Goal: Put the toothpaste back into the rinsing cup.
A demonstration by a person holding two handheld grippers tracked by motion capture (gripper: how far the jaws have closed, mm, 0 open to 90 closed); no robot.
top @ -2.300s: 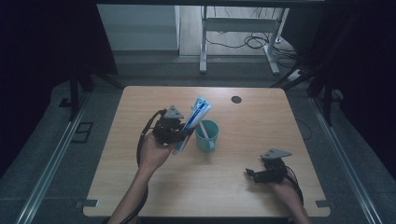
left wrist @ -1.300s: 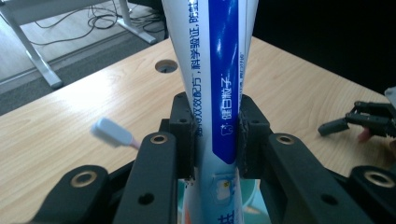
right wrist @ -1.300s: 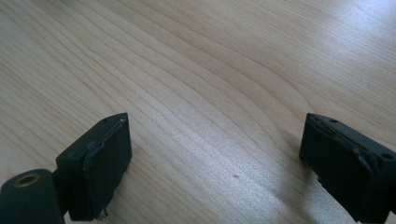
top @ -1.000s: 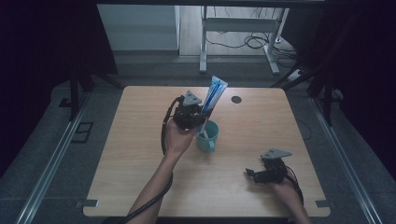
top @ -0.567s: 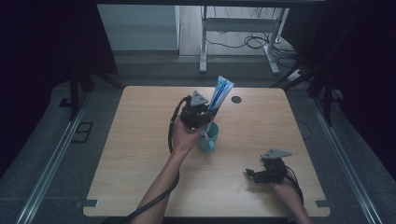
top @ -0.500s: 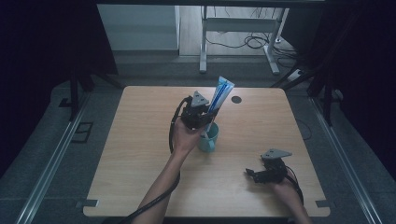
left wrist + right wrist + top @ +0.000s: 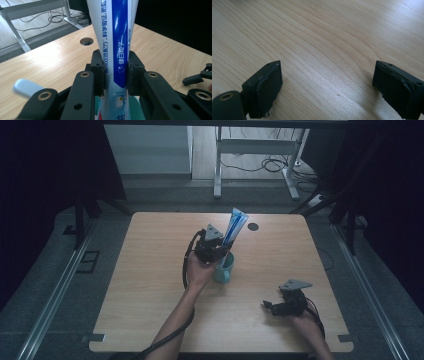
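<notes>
Here our left gripper (image 7: 116, 72) pinches the toothpaste tube (image 7: 117, 37) between its pads; the tube rises toward twelve o'clock, its lower end over the teal cup (image 7: 226, 267). At five o'clock, well apart, our right gripper (image 7: 327, 85) rests spread above the bare table (image 7: 150, 270).

The left tongs (image 7: 220, 251) stand raised on an outstretched forearm, jaws clamped together on what they hold. The right tongs (image 7: 270, 306) rest low, jaws spread wide, empty.
</notes>
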